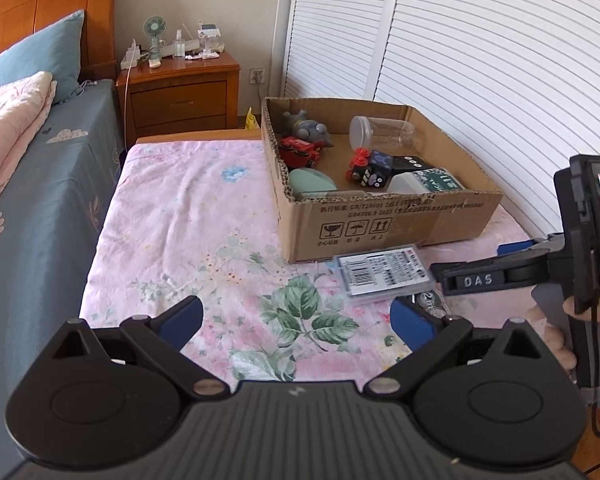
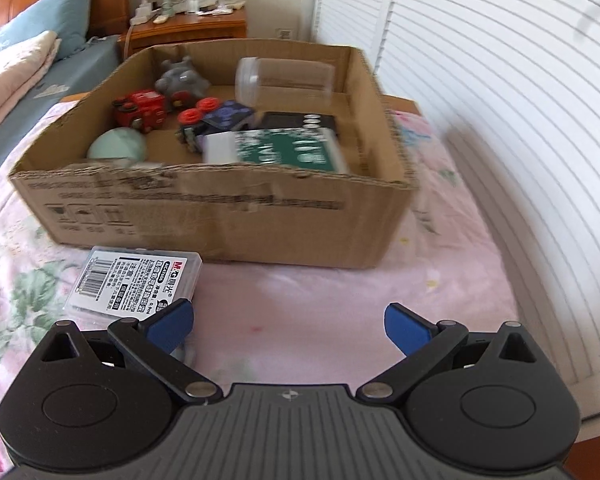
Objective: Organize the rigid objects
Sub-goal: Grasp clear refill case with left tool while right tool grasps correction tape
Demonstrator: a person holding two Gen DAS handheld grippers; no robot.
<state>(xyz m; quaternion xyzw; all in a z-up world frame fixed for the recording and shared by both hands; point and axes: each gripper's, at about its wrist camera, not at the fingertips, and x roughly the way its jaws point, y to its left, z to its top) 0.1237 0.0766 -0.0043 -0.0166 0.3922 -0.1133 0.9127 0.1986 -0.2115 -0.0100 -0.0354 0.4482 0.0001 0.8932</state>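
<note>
- While the cardboard box (image 2: 220, 208) already holds toys and a clear jar (image 2: 284, 80), one clear plastic case (image 2: 140, 280) lies flat on the floral sheet (image 1: 188, 216), just beside the box's near wall.
- Judging by its look, the case is light, stiff and smooth, so likely slippery; pinching across its two long edges seems safest.
- Right gripper (image 2: 288, 322): jaws spread wide, empty, its left blue finger (image 2: 172, 324) near the case's near corner; contact is unclear.
- Left gripper (image 1: 296, 320): jaws equally wide apart, holding nothing, poised above the sheet.
</note>
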